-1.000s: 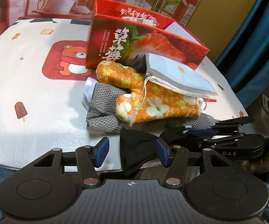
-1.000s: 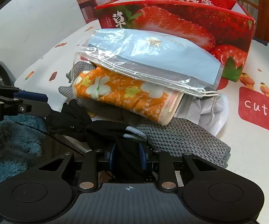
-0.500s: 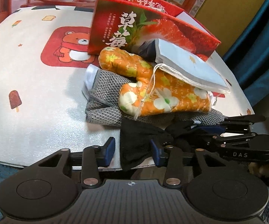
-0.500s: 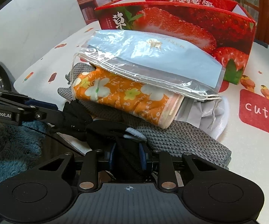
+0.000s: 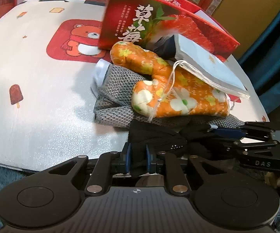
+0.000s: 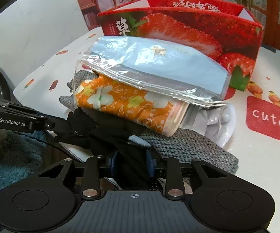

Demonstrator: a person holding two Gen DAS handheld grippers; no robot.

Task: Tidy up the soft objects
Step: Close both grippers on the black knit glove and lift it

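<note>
Left wrist: left gripper newly clamped on black cloth.

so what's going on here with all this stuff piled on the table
A person is working two handheld tongs on a pile of soft things at the table's near edge. The left tongs and the right tongs are each shut on the black cloth, gripping it at different spots. Behind it a grey knitted cloth carries an orange floral oven mitt, with a pale blue drawstring pouch on top. A strawberry box stands behind.
</note>
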